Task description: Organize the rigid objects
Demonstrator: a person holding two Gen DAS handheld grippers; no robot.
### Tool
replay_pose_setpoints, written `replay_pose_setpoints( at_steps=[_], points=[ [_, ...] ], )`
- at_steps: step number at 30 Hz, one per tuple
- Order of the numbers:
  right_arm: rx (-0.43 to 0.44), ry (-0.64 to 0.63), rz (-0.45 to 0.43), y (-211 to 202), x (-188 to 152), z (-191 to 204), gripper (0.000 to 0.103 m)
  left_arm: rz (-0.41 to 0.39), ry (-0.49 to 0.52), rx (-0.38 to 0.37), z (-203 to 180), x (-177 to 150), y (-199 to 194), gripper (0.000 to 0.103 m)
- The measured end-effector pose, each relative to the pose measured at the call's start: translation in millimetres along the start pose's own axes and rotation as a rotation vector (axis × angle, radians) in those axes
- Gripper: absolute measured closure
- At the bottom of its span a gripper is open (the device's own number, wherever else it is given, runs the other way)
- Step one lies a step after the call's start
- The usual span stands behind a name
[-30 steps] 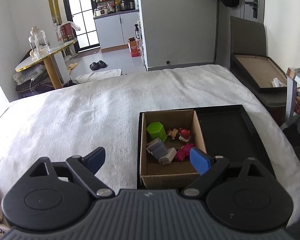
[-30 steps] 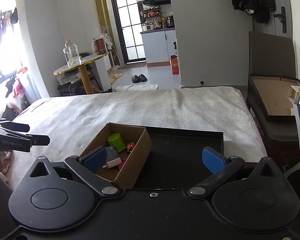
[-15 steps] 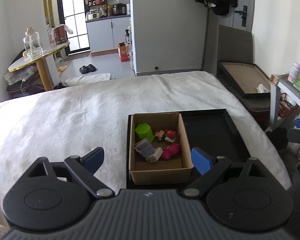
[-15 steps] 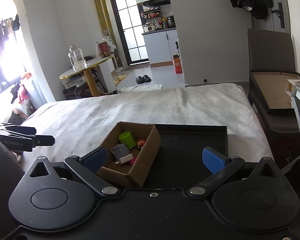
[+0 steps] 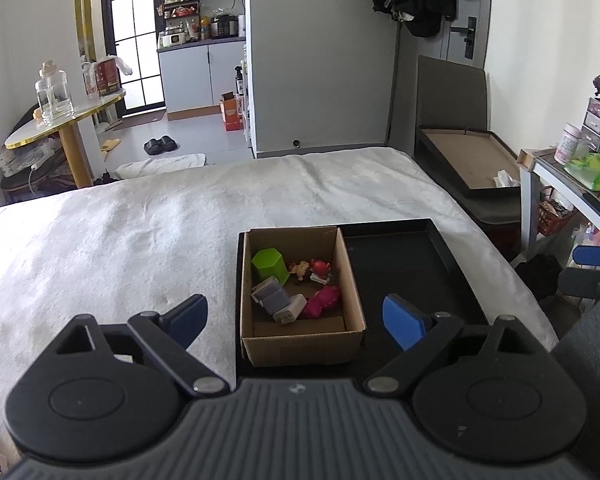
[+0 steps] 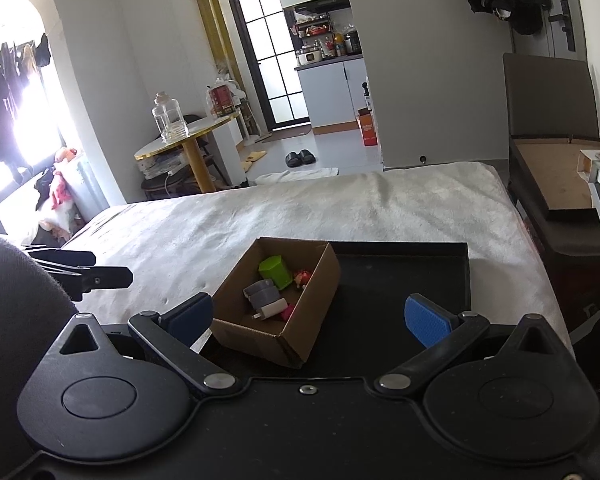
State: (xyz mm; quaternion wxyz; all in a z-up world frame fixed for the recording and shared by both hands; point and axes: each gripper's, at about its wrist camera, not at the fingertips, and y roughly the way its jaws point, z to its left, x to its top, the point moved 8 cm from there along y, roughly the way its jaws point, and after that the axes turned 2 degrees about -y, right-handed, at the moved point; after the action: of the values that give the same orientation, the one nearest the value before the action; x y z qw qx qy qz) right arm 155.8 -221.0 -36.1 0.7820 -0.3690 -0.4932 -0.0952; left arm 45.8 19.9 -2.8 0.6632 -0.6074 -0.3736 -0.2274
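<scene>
Holding both tools spread wide and empty above the bed [image 5: 148, 240], I see the small toys [image 5: 296, 290] piled in the cardboard box [image 5: 300, 340] on the black tray's [image 5: 412, 264] left half; its right half lies bare. That fits sorting either ahead or finished.

Cardboard box [image 5: 300, 342] near wall hiding its front floor, small red and tan figures [image 5: 312, 270] inside the box too small to identify, black tray [image 5: 444, 248] beneath the box partly covered, its near edge behind the left gripper [image 5: 296, 318].
</scene>
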Motion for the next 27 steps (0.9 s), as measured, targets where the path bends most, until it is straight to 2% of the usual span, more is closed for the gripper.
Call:
replay_pose_setpoints(
  at_steps=[27],
  points=[
    [0.023,0.043,0.054,6,-15,5,0.000,0.041,-0.029,-0.029,-1,-18,13,0.009]
  ],
)
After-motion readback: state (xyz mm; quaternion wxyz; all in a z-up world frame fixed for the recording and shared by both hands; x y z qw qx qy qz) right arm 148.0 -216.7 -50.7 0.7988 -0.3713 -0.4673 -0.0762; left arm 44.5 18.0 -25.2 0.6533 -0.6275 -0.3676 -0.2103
